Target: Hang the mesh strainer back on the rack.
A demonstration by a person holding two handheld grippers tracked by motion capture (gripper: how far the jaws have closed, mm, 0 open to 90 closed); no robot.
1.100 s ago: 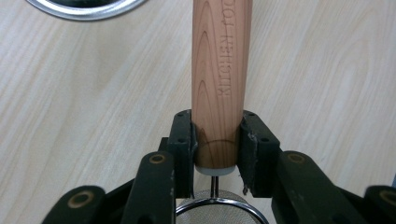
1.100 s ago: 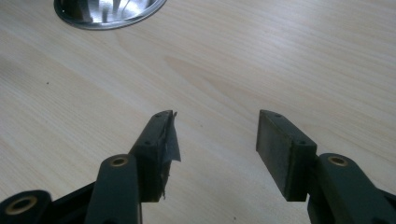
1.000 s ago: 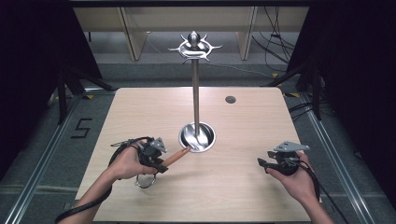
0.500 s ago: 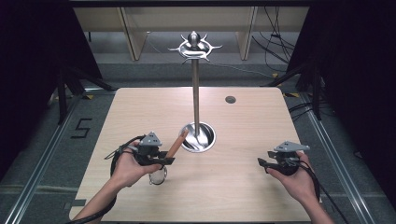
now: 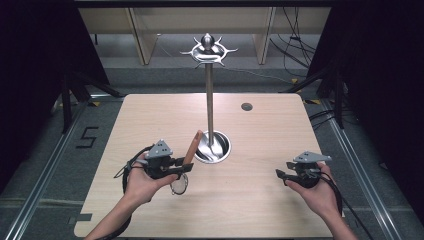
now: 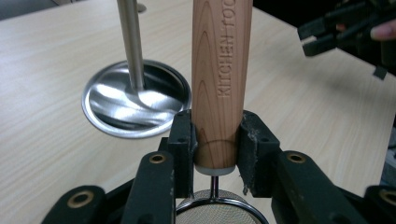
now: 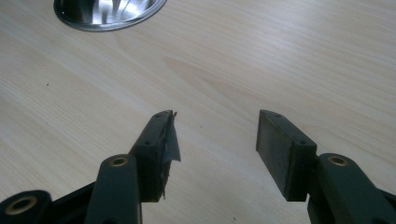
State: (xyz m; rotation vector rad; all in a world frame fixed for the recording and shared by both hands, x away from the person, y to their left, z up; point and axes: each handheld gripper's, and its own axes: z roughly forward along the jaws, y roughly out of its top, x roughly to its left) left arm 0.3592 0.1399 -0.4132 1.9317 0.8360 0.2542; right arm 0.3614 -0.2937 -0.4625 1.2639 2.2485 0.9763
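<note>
Strainer, clamped by its wooden handle in the left gripper, is now lifting upright beside the hook stand, nearing hanging, while the right gripper is waiting open.

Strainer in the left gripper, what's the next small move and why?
Probably raise it further toward the hooks atop the stand. The left gripper is shut on the strainer by its wooden handle, with the mesh end low near the table, well below the hooks. The right gripper is open and holds nothing.
</note>
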